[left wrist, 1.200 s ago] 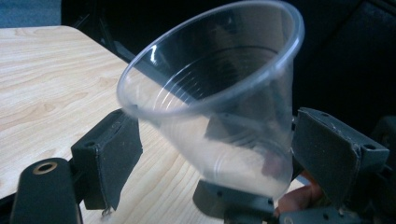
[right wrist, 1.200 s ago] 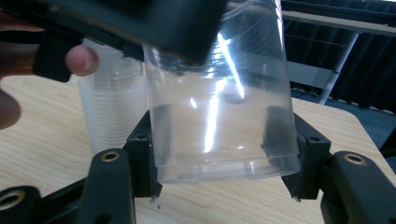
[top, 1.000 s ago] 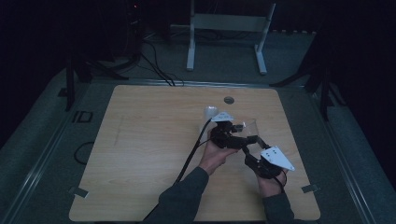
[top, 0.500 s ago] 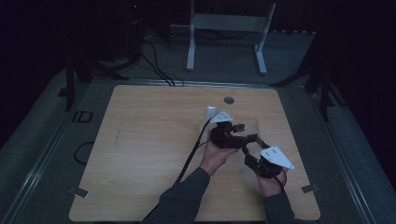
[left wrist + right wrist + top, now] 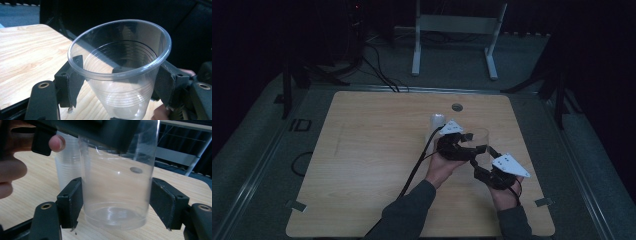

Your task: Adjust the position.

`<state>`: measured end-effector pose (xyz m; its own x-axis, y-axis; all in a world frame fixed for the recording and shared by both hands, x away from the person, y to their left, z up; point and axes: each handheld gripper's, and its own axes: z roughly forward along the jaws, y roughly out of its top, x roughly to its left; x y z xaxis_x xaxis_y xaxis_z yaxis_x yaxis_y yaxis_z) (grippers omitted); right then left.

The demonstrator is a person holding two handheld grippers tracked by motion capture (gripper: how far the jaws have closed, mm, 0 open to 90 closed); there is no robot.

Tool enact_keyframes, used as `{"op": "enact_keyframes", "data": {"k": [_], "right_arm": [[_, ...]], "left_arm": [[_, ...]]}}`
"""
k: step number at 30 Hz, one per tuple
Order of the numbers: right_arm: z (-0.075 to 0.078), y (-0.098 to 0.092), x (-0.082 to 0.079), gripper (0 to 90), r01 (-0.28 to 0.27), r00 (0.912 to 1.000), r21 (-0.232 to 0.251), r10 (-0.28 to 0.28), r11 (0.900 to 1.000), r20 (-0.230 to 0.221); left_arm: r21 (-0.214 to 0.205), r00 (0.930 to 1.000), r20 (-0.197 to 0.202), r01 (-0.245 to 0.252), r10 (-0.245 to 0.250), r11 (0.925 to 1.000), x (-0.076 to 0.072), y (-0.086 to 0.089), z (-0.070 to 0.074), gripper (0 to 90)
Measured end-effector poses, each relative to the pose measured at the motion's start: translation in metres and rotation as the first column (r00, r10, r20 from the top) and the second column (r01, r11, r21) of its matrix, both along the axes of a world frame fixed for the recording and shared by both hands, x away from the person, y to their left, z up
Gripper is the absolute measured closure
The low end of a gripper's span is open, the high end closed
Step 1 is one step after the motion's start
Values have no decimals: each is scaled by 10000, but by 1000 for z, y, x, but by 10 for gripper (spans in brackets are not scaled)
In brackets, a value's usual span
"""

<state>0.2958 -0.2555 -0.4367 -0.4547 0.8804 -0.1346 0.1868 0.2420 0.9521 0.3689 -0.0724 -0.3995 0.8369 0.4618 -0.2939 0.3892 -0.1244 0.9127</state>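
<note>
Left hand-held gripper (image 5: 117, 82) just closing, pinching a clear ribbed plastic cup (image 5: 120, 72) below its rim, right hand-held gripper (image 5: 116, 207) pinching its base, right gripper view adding a stack of cups (image 5: 66, 167) behind, all right of centre on the wooden bench (image 5: 362, 150), bare wood leftward

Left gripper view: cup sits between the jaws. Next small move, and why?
Probably a slight test lift with the left gripper: its jaws have just been closing and now sit against the clear cup under its rim, while the right gripper brackets the base.
</note>
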Motion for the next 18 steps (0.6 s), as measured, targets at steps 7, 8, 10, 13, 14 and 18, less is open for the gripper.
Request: {"op": "enact_keyframes", "data": {"k": [7,8,10,13,14,18], "right_arm": [[-4,3,4,352,-467,9969,-337,445,9983,-655],[-4,3,4,352,-467,9969,-337,445,9983,-655],[-5,3,5,368,-534,9960,-301,510,9981,-736],[-5,3,5,401,-548,9962,-315,525,9980,-688],[-6,4,4,405,-565,9962,-322,542,9979,-686],[-6,4,3,410,-574,9965,-357,551,9977,-627]], "left_arm": [[1058,9979,631,-198,131,9942,-6,-6,0,294],[1058,9979,631,-198,131,9942,-6,-6,0,293],[1021,9982,577,-194,136,9946,-6,-6,0,288],[749,9990,438,-148,115,9971,-6,-5,0,263],[612,9993,355,-141,119,9980,-5,-5,0,263],[134,9999,69,-131,130,9998,-4,-3,1,244]]}}
